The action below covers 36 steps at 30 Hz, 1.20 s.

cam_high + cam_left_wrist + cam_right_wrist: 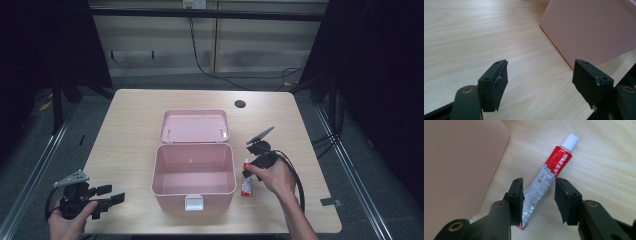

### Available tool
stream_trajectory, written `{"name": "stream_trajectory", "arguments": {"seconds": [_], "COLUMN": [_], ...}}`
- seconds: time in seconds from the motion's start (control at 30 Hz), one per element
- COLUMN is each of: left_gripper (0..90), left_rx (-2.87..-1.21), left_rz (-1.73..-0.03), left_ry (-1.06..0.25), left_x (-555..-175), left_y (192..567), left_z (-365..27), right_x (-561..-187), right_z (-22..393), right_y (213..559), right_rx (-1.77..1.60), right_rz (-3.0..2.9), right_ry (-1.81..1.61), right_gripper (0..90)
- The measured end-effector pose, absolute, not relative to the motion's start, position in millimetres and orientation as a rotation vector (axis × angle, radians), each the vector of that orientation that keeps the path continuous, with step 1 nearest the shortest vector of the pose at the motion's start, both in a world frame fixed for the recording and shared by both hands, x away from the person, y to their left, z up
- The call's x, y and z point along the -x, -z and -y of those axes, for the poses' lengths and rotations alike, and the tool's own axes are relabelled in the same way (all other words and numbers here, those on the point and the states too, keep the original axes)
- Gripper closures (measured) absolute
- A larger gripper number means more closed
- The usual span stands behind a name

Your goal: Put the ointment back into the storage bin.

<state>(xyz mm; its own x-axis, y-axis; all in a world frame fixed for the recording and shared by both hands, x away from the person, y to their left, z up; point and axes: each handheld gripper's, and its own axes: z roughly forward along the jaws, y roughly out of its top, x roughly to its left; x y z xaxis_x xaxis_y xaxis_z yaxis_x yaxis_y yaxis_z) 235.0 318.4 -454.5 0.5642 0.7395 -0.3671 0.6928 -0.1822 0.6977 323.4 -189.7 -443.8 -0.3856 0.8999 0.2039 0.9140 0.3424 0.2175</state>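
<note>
A red and silver tube with a white cap lies flat on the table just right of an open pink box. My right gripper points down over the tube's far end. In the right gripper view the tube lies between the parted jaws of that gripper; the left pad is at the tube's edge and the right pad stands clear of it. My left gripper is held at the table's front left corner, jaws wide apart with nothing between them, aimed at the box's side wall.
The box's lid lies folded back flat behind it, and a white latch hangs on its front wall. Nothing lies inside the box. A round cable hole sits at the far right of the wooden table.
</note>
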Motion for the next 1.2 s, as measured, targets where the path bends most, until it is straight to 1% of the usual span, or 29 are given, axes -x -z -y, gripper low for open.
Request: {"name": "stream_trajectory", "arguments": {"seconds": [0.43,0.5,0.7,0.73,0.83,0.87,1.2], "left_gripper": [27.6,27.6,27.6,27.6,27.5,27.3,27.2], "left_rx": [-1.910,-1.910,-1.909,-1.909,-1.911,-1.912,-1.908], "left_rz": [-1.152,-1.153,-1.154,-1.155,-1.154,-1.154,-1.158], "left_ry": [-0.067,-0.066,-0.066,-0.066,-0.065,-0.064,-0.065], "left_x": [-235.1,-235.2,-235.2,-235.2,-235.3,-235.3,-235.8], "left_y": [454.2,454.3,454.3,454.3,454.5,454.6,454.5], "left_z": [-319.3,-319.2,-319.2,-319.3,-319.3,-319.1,-318.4], "right_x": [-333.8,-334.2,-334.6,-334.4,-334.1,-333.4,-332.0], "right_z": [182.5,180.3,177.0,176.2,175.8,175.3,173.1], "right_y": [459.4,459.5,463.0,465.4,466.2,466.0,467.8], "right_rx": [1.778,1.772,1.760,1.757,1.745,1.726,1.680], "right_rz": [2.525,2.540,2.573,2.580,2.593,2.616,2.679], "right_ry": [0.375,0.362,0.320,0.310,0.296,0.287,0.234], "right_gripper": [57.5,59.2,59.9,61.7,63.3,66.9,69.6]}}
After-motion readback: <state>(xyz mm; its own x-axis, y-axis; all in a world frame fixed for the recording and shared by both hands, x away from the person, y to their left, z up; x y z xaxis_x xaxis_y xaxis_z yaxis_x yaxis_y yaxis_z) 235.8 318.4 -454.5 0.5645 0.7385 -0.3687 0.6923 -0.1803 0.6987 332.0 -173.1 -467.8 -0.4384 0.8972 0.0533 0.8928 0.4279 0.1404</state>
